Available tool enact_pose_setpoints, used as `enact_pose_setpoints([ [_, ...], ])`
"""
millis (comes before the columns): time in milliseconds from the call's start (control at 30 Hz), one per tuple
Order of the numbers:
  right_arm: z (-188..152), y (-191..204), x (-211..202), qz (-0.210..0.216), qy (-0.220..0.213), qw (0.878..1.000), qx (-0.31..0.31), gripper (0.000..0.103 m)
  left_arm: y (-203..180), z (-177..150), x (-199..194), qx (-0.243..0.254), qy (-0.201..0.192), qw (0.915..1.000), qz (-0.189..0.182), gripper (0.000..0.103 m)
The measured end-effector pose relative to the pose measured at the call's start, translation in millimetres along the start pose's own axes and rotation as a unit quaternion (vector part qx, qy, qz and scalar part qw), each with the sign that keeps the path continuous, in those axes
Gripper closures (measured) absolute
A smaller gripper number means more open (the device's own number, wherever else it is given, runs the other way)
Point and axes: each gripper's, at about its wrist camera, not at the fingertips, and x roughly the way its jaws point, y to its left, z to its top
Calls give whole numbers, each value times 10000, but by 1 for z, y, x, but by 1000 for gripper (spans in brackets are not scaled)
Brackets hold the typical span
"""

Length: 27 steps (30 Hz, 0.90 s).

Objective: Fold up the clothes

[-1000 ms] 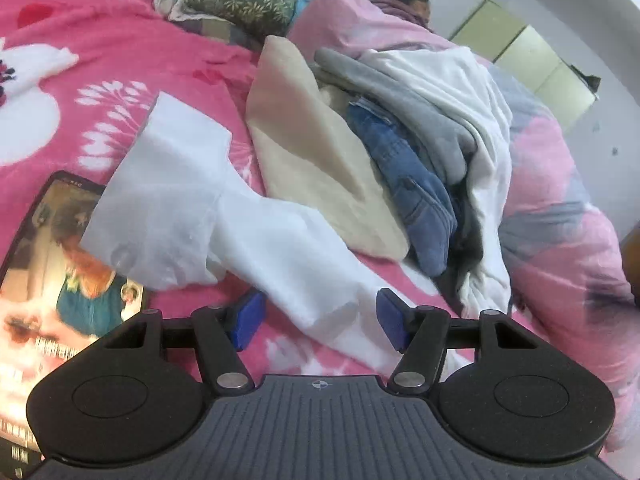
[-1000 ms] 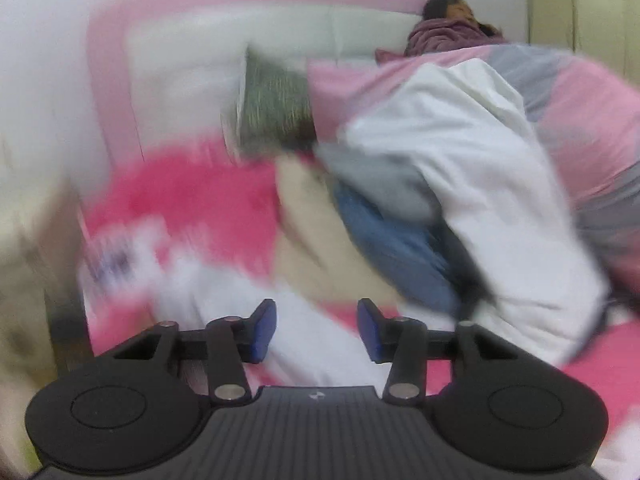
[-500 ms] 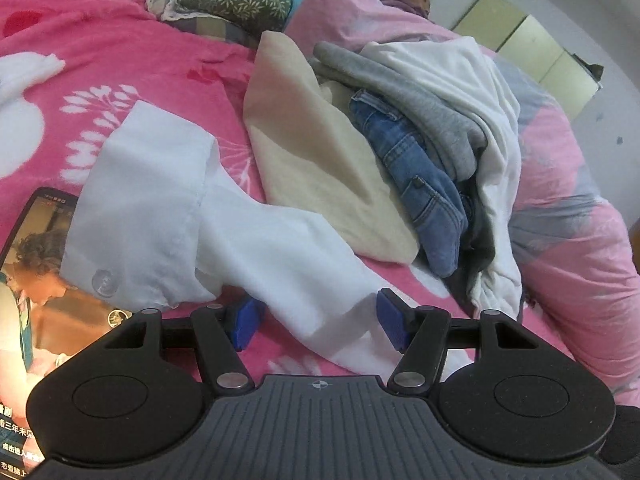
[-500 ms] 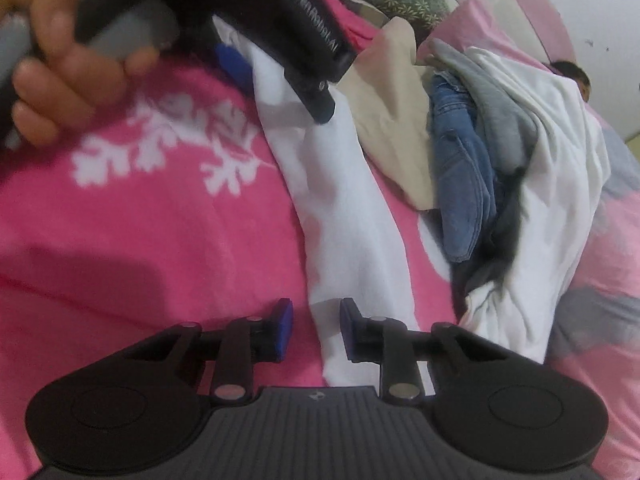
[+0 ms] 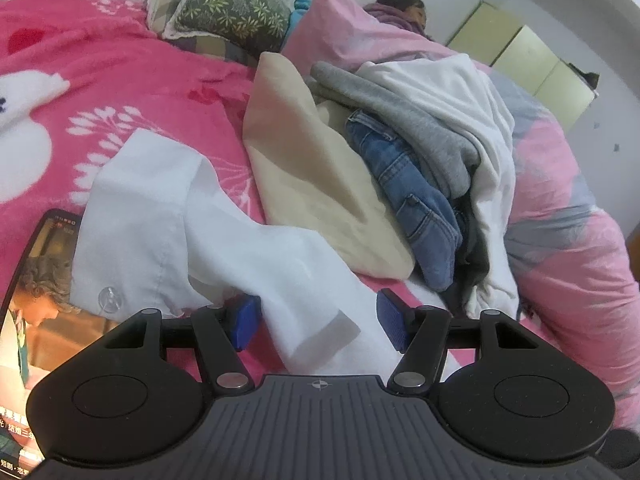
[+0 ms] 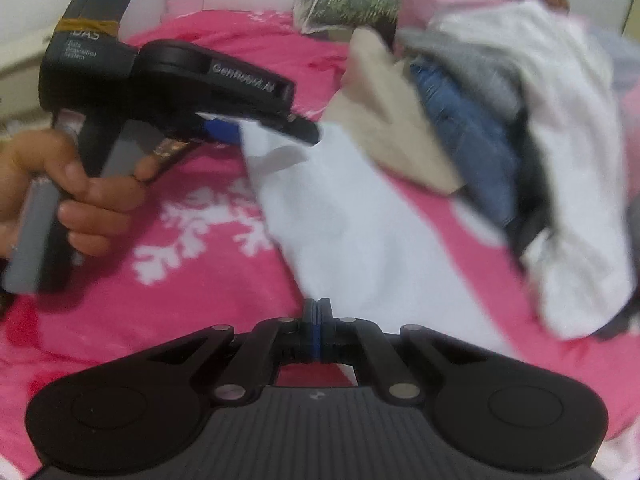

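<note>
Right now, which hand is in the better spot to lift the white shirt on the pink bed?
Probably the right. Its fingers are shut at the near edge of the long white cotton shirt, though whether they pinch cloth is unclear. The left fingers stand open around another part of it, gripping nothing.

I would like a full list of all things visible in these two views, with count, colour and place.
white shirt: one, white, spread on the bed in front
bed cover: one, pink with white patterns, under everything
beige cloth: one, beige, beside the shirt
jeans: one, blue, in the pile
grey garment: one, grey, on the jeans
white garment: one, white, over the pile
phone: one, screen lit, at the shirt's left
cushion: one, green leafy, far end
left hand-held gripper: black, blue pads, open around the shirt
right hand-held gripper: black, shut
hand: one, holding the left handle
</note>
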Motion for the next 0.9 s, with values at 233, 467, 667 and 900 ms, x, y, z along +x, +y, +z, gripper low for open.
enact_pose_setpoints([
  [233, -1, 1, -14, -215, -182, 9993, 226, 78, -6, -8, 9, 288, 215, 9993, 92, 41],
  [467, -19, -83, -66, -976, -713, 9684, 2183, 64, -10, -8, 2, 382, 2, 9992, 98, 41],
  [667, -41, -136, 0, -1345, 364, 9454, 2947, 76, -17, -16, 10, 690, 71, 9973, 243, 41],
  [900, -54, -169, 2, -1889, -48, 9040, 3835, 75, -18, -19, 13, 807, 78, 9962, 321, 41],
])
